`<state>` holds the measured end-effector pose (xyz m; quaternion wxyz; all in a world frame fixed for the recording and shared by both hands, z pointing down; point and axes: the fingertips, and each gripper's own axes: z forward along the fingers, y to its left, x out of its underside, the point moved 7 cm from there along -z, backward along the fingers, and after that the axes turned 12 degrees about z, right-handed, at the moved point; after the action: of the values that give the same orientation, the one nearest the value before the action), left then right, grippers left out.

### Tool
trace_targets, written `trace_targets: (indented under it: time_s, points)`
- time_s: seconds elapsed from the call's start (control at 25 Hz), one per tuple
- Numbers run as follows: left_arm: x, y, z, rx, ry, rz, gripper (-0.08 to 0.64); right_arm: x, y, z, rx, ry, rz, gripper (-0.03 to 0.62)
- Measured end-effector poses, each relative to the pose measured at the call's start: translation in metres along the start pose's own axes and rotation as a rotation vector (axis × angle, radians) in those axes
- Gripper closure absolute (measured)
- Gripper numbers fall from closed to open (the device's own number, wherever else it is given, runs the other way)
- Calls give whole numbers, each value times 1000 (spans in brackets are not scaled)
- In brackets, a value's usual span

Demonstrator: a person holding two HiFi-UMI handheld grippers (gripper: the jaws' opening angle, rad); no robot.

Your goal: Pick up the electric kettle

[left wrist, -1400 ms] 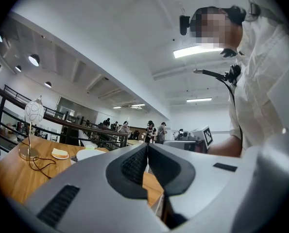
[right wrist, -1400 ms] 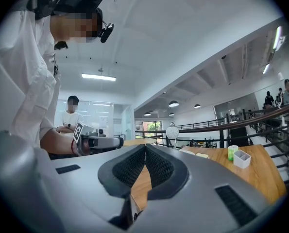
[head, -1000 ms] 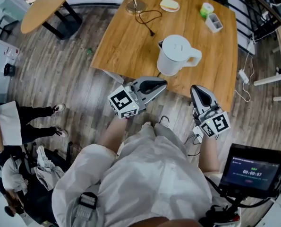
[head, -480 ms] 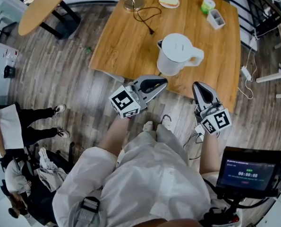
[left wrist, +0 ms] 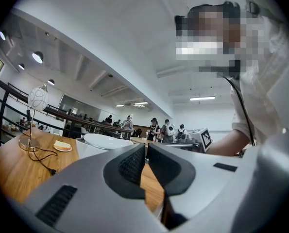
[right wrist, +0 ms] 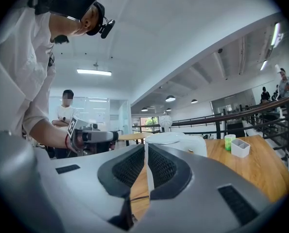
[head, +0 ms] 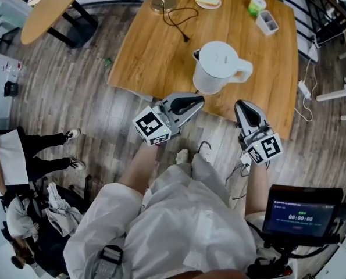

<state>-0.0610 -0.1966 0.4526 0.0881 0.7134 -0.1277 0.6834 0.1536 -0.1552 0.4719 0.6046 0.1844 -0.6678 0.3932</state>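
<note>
A: What sort of room is it?
B: An open hall with a grey-brown plank floor [head: 74,97], a white ceiling [right wrist: 183,42] and a dark railing [right wrist: 251,113] along one side. A square wooden table [head: 149,51] with a warm, smooth grain fills the top of the head view. A rounded table [head: 50,4] of the same wood stands well apart at the upper left.
A: What's on the square one?
B: The kettle [head: 216,68] is white matte plastic, round-bodied, with a flat lid and a loop handle pointing right. It stands upright near the table's near edge. Farther back are a lamp base [head: 163,3] in a brassy metal, a thin black cord [head: 178,25] trailing over the wood, a slice of bread [head: 208,0] on a small plate, a green cup [head: 255,7] and a white two-part box [head: 266,23].
A: And the grippers?
B: Both are grey and hard-shelled, with ribbed black pads. The left gripper [head: 199,102] is just below the kettle at the table's edge, and the right gripper [head: 242,106] is at its lower right. Neither touches it. Each pair of jaws is pressed together with nothing between
</note>
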Motion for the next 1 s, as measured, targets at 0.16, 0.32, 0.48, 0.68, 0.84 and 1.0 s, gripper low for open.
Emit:
trace_targets:
  time_s: [0.16,0.32,0.48,0.68,0.84,1.0]
  points:
    - [7,3,1,-1,5,-3,551,8,-4,2,7,9,11,580]
    - [12,6,3,0,3,-1,551,13,-8,3,2,9,23,580]
    - [14,7,5,6,2,4,545,15,-13,3,6,-3,33,580]
    - [18,7,9,14,12,9,460,17,-18,3,11,-8,36,580]
    - [24,11,9,10,23,9,445,20,-20,6,3,-6,35,575]
    - [26,12,8,11,24,4,434,22,-19,7,-7,0,35,546]
